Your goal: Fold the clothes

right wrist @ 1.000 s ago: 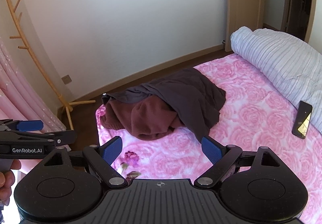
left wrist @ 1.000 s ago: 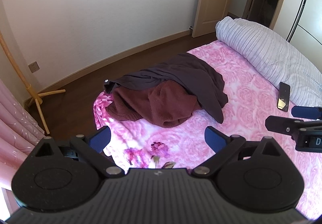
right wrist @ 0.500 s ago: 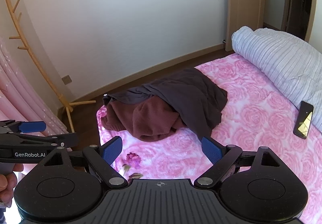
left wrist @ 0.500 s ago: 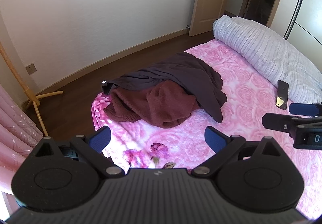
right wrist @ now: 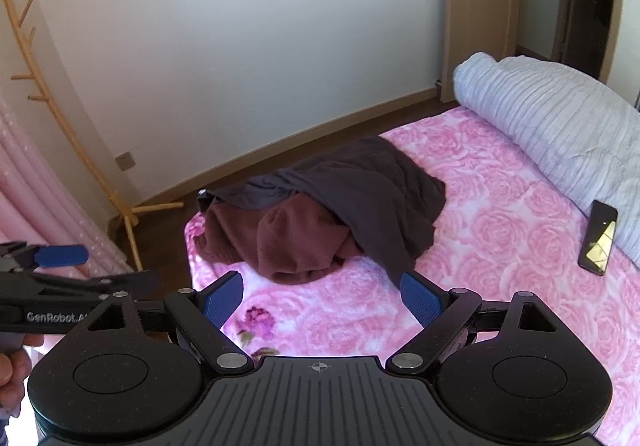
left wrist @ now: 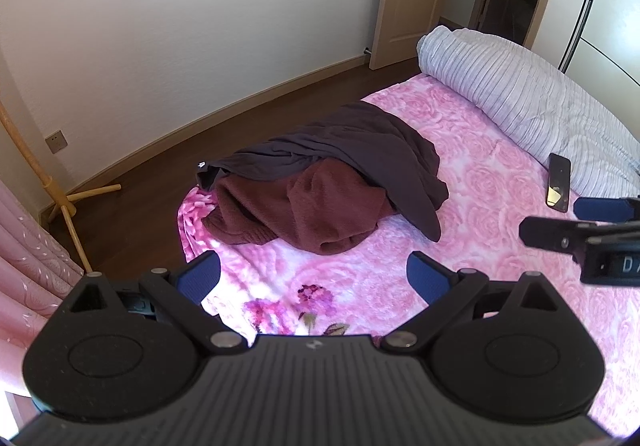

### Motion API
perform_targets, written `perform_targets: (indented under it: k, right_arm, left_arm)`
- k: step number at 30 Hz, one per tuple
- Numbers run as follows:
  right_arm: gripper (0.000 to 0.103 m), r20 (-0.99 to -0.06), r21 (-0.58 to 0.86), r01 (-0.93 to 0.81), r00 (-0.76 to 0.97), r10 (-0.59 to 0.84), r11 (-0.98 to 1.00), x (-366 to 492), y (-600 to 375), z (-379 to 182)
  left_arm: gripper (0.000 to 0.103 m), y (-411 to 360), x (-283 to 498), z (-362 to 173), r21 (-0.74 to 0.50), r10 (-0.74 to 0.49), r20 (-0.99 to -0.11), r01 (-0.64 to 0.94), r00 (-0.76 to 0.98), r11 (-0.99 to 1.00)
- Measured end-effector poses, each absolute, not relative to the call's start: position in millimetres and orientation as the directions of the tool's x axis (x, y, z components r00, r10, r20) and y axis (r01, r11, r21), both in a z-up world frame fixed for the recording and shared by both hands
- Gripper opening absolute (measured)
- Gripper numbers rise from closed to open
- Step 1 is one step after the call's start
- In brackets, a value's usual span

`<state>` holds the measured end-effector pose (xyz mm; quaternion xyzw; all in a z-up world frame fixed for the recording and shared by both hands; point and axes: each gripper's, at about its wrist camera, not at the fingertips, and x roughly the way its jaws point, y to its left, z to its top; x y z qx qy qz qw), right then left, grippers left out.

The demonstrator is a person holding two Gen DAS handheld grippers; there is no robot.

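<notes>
Clothes: dark garment (left wrist: 360, 149) over maroon sweater (left wrist: 304, 205), heaped mid-frame, unfolded; all folding remains. Left gripper (left wrist: 312, 278), right gripper (right wrist: 320, 296): jaws apart, empty.

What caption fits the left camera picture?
Open left gripper faces dark top over maroon sweater on pink bed.

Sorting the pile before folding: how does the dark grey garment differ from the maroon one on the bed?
The dark grey garment looks thin and smooth; the maroon garment looks thick and fuzzy. The grey one lies on top, draped over the maroon one, which is partly covered. The grey one spreads further toward the striped duvet; the maroon one is bunched near the bed's corner. Both are crumpled, unfolded and untouched.
</notes>
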<state>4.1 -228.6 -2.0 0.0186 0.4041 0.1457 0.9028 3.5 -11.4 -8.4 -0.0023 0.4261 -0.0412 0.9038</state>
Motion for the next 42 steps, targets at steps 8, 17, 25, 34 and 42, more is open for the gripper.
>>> perform_targets:
  k: [8,17,25,34,42]
  right_arm:
    - [0.089,-0.774,0.163,-0.148,0.594,0.219,0.976,16,-238,-14]
    - [0.089,-0.815,0.197,-0.093,0.538,0.216,0.976,23,-250,-27]
    - [0.089,-0.826,0.22,-0.079,0.515,0.229,0.972,31,-266,-31]
    - [0.089,-0.794,0.258,-0.129,0.536,0.286,0.958,48,-289,-36]
    - [0.088,-0.741,0.213,-0.255,0.587,0.326,0.943,84,-288,-50]
  left_arm:
    - [0.098,-10,7,-9,-0.034,-0.073,-0.767,0.073,0.638,0.997]
    - [0.098,-14,12,-15,-0.024,-0.069,-0.779,0.079,0.624,0.997]
    - [0.098,-28,20,-18,-0.009,-0.059,-0.786,0.084,0.615,0.996]
    - [0.098,-31,43,-18,-0.006,-0.077,-0.781,0.116,0.62,0.993]
    - [0.098,-16,108,-45,0.156,-0.063,-0.781,0.291,0.621,0.944]
